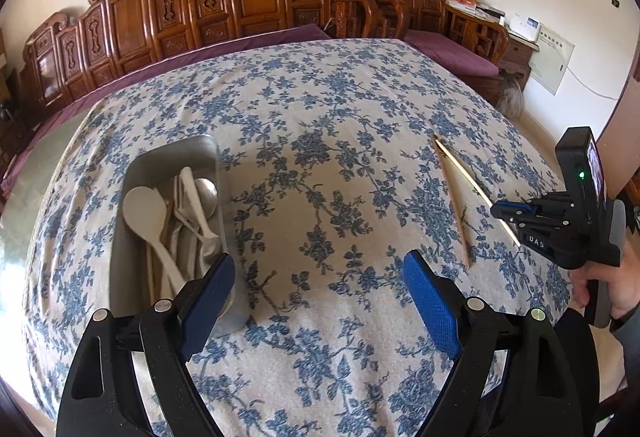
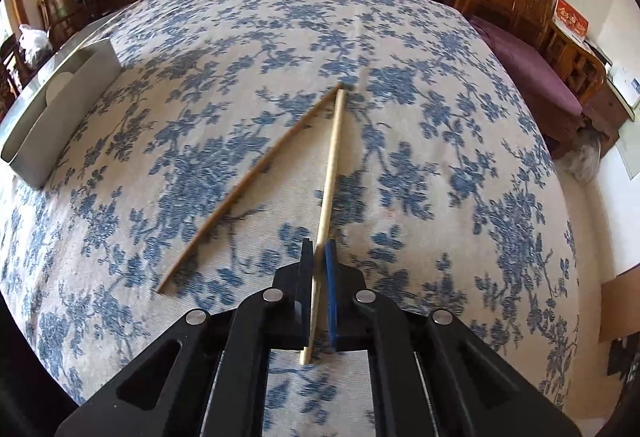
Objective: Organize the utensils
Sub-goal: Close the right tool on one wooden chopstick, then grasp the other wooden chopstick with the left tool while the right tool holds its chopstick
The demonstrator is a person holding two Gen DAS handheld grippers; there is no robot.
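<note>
Floral cloth (image 2: 400, 37): right tongs (image 2: 319, 257) clamp pale round chopstick (image 2: 330, 173); left tongs (image 1: 320, 277) gape.

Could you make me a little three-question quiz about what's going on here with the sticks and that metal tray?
1. True or false: the right gripper is shut on the pale chopstick.
2. Where does the darker chopstick lie? A) in the tray B) on the floral cloth C) in the left gripper
3. Fill in: the left gripper hangs ____ beside the metal tray of spoons.

Key: 1 true; 2 B; 3 open
</note>
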